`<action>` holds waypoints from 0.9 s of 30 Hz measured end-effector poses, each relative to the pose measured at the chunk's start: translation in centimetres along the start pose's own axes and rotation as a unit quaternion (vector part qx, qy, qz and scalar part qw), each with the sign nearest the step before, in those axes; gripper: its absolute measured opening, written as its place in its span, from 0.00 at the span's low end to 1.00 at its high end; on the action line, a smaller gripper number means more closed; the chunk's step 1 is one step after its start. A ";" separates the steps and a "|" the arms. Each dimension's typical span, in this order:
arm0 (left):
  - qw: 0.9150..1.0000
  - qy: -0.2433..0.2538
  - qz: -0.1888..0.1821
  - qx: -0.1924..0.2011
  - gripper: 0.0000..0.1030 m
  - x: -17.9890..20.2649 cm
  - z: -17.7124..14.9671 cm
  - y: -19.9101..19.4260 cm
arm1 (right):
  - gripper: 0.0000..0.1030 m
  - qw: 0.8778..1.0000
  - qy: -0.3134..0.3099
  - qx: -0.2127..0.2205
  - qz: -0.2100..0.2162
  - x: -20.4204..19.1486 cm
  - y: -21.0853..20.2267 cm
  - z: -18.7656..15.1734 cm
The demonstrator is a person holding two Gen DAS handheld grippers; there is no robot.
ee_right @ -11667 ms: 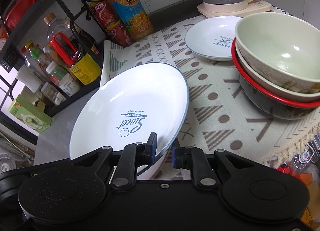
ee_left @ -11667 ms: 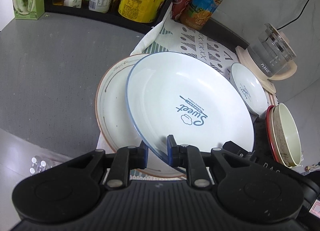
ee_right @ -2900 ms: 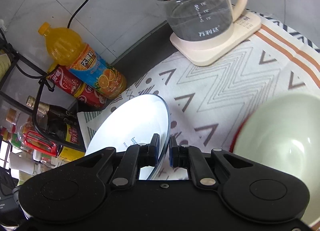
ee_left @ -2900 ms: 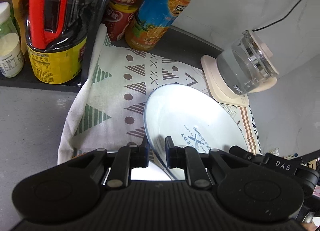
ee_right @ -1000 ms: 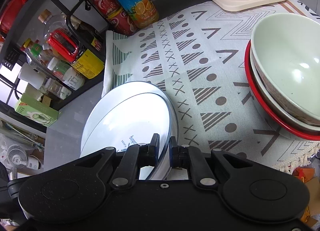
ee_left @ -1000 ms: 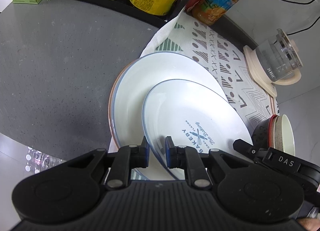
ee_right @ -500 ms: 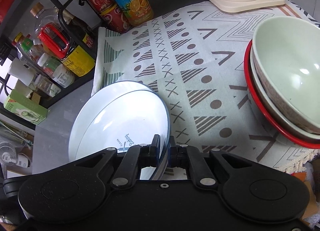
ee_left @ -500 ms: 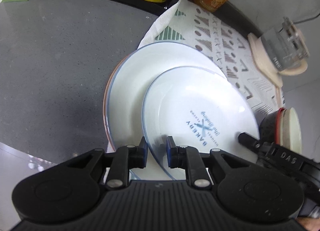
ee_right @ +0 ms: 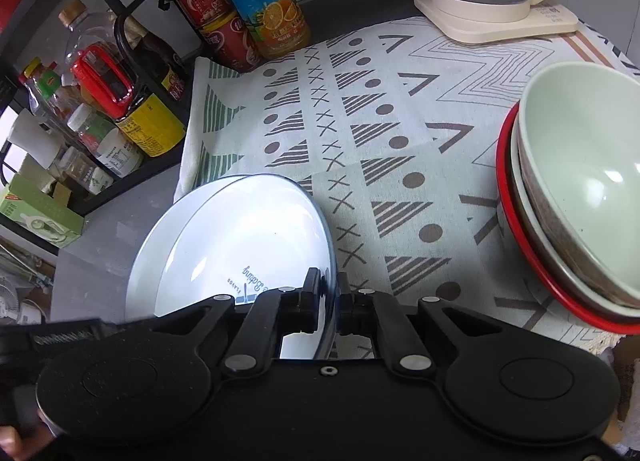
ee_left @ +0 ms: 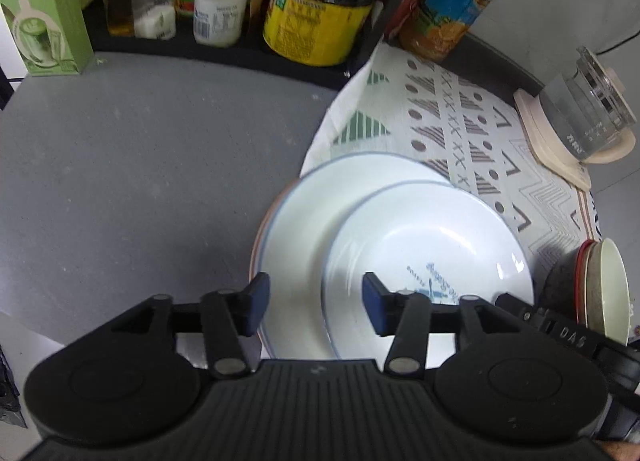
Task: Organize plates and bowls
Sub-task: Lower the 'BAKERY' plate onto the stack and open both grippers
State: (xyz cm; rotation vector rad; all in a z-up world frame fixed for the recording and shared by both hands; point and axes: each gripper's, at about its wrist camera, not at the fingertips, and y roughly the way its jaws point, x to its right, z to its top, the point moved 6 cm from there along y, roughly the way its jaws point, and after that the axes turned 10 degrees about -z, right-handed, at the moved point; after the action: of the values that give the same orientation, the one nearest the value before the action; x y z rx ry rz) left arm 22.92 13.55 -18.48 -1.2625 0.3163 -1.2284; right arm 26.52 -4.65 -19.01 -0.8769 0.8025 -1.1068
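The small plate (ee_left: 428, 257) lies on the plate stack (ee_left: 304, 229), off-centre toward the bowls (ee_right: 580, 197). The stack sits at the cloth's (ee_right: 360, 109) edge nearest the bottle rack (ee_right: 100, 93). The left gripper (ee_left: 316, 301) has its fingers wide apart, either side of the plate's rim without touching. The right gripper (ee_right: 329, 301) has its fingers closed narrowly on the plate's rim on the bowls' side. The risk, as I judge it: with one side freed, lifting or twisting the right gripper could tip the plate or drag it off the stack.
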 end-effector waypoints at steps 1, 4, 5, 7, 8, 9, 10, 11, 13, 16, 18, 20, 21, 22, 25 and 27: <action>1.000 0.000 -0.002 0.003 0.53 0.0 0.2 -0.1 | 0.08 1.000 0.000 -0.003 -0.004 0.0 0.2 0.0; 1.000 0.000 -0.003 -0.001 0.55 -0.2 0.3 0.2 | 0.09 1.000 0.002 -0.008 -0.009 0.2 0.6 -0.2; 1.000 -0.004 -0.001 -0.004 0.55 -0.4 0.3 0.4 | 0.09 1.000 0.001 -0.008 -0.009 0.1 0.7 -0.2; 1.000 -0.010 0.005 -0.009 0.55 -0.7 0.2 0.9 | 0.10 1.000 -0.001 -0.008 -0.012 0.0 0.8 -0.3; 1.000 -0.012 0.005 -0.012 0.55 -0.9 0.1 1.1 | 0.10 1.000 -0.004 -0.008 -0.013 -0.1 0.9 -0.2; 1.000 -0.015 0.004 -0.015 0.55 -1.1 0.1 1.4 | 0.10 1.000 -0.006 -0.008 -0.014 -0.2 0.9 -0.2; 1.000 -0.017 0.003 -0.017 0.55 -1.2 0.0 1.6 | 0.11 1.000 -0.007 -0.007 -0.015 -0.2 1.0 -0.2; 1.000 -0.017 0.006 -0.018 0.55 -1.3 0.1 1.7 | 0.11 1.000 -0.008 -0.007 -0.016 -0.2 1.0 -0.1; 1.000 -0.016 0.008 -0.020 0.55 -1.4 0.1 2.0 | 0.11 1.000 -0.008 -0.009 -0.016 -0.3 1.2 -0.1; 1.000 -0.017 0.013 -0.016 0.54 -1.8 0.4 2.3 | 0.12 1.000 -0.013 -0.011 -0.019 -0.5 1.5 -0.2; 1.000 -0.019 0.016 -0.006 0.50 -2.2 0.7 2.1 | 0.13 1.000 -0.017 -0.012 -0.022 -0.6 1.7 -0.3; 1.000 -0.022 0.013 -0.007 0.45 -2.5 0.9 2.3 | 0.13 1.000 -0.017 -0.013 -0.023 -0.7 1.9 -0.3; 1.000 -0.023 0.004 -0.006 0.42 -2.6 1.0 2.3 | 0.14 0.999 -0.017 -0.013 -0.023 -0.7 2.0 -0.4; 1.000 -0.023 0.000 -0.004 0.40 -2.6 1.1 2.3 | 0.14 0.999 -0.019 -0.012 -0.025 -0.8 2.1 -0.4; 1.000 -0.012 0.004 0.005 0.36 -2.4 1.4 2.2 | 0.14 0.999 -0.022 -0.013 -0.028 -0.9 2.3 -0.4; 1.000 -0.007 0.006 0.005 0.34 -2.3 1.5 2.2 | 0.15 0.999 -0.020 -0.015 -0.027 -0.9 2.4 -0.3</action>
State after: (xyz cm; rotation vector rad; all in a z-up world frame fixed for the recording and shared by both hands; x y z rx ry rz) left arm 24.35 15.88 -20.73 -1.2586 0.3054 -1.2092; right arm 26.98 -3.36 -21.23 -0.9484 0.7687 -1.1235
